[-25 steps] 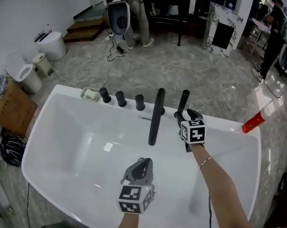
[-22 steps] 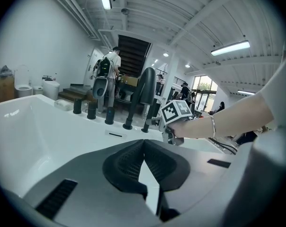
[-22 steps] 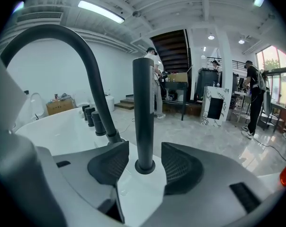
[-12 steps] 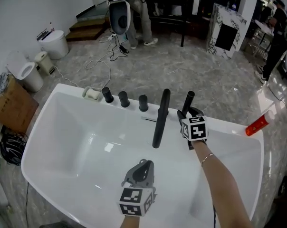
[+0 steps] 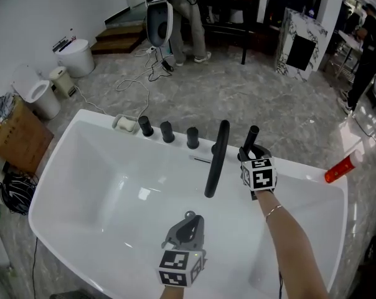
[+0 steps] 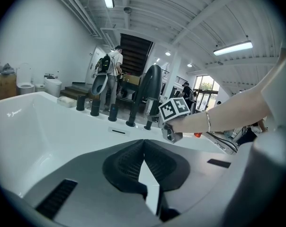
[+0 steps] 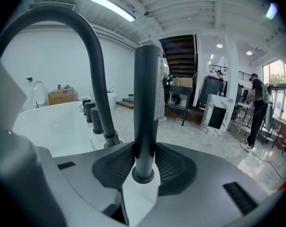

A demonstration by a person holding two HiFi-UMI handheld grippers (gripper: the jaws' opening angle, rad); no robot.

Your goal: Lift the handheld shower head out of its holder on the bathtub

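Right gripper (image 5: 251, 155) jaws are closing on the slim black handheld shower head (image 7: 145, 103), ready for lifting; left gripper (image 5: 187, 217) jaws are together, empty.

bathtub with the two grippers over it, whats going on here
A person holds a gripper in each hand over a white bathtub. The right gripper is closing its jaws on the black handheld shower head, which stands upright in place on the rim beside the curved spout, not yet lifted. The left gripper hangs shut and empty over the basin.
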